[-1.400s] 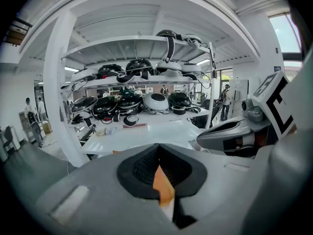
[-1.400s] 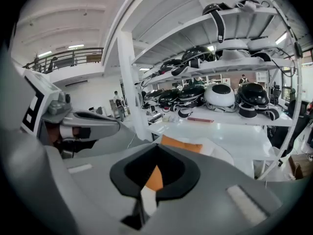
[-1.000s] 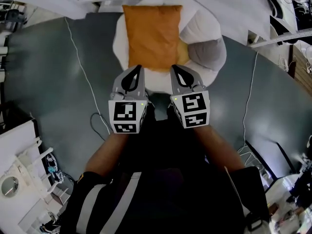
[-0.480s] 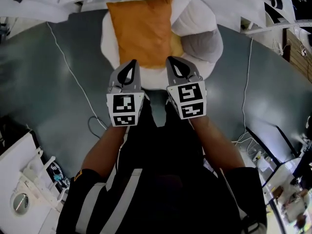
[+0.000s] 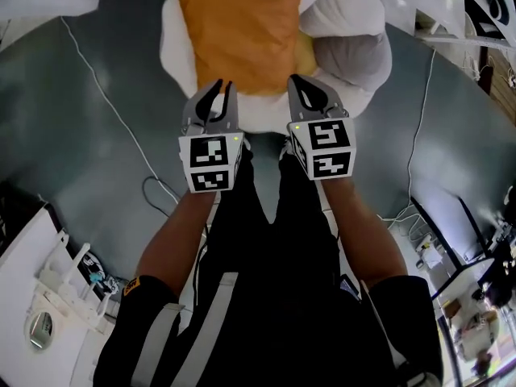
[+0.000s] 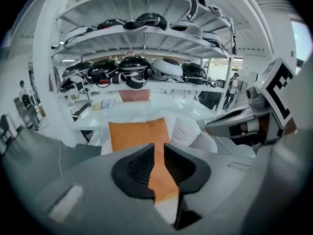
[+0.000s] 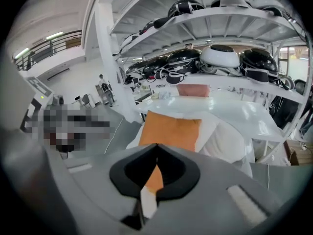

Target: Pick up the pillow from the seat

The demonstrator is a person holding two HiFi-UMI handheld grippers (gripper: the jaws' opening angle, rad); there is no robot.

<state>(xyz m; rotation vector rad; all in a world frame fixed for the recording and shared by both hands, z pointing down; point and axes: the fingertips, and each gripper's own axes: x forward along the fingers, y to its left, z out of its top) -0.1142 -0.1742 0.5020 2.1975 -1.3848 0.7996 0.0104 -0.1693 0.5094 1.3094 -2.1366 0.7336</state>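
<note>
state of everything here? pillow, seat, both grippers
orange pillow: lying flat on the seat, not gripped
white seat: holds the pillow, with a grey cushion on its right side
left gripper: jaws opening, a narrow gap, nothing between them
right gripper: jaws together, empty
</note>
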